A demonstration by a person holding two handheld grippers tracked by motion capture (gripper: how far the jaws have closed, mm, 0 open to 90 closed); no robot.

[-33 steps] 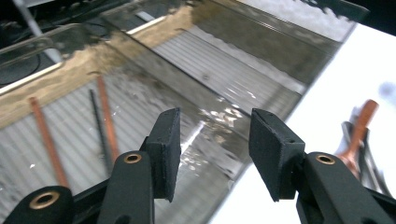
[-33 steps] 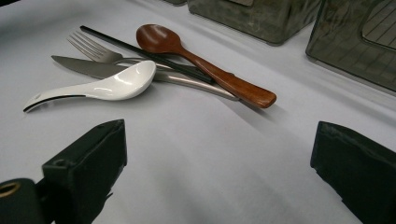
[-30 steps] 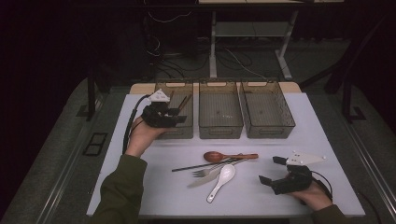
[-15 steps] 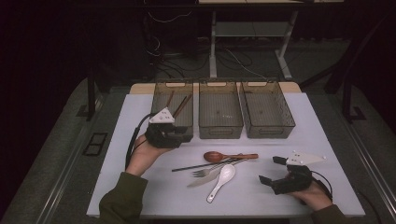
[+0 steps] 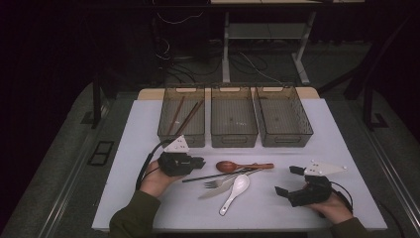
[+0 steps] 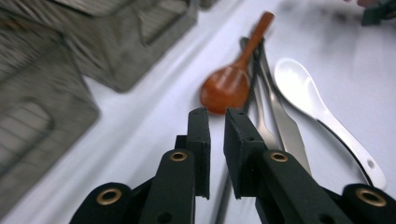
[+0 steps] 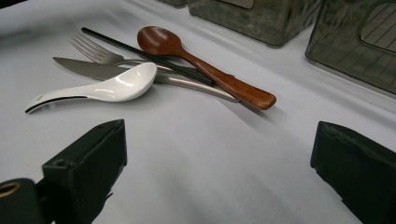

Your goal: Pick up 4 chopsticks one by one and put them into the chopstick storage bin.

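Left gripper (image 5: 197, 162) lower, jaws nearly closed

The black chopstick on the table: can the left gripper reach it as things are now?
Probably yes. The left gripper, jaws just closing with nothing visibly between them, sits at the free end of the black chopstick; it must reopen first.

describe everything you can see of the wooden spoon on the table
The wooden spoon is reddish-brown with a glossy finish, an oval bowl and a flat handle that widens at its end. It lies flat on the white table, bowl up and pointing toward the left gripper, in front of the middle bin. A black chopstick lies across its neck, and its handle rests over the fork and knife.
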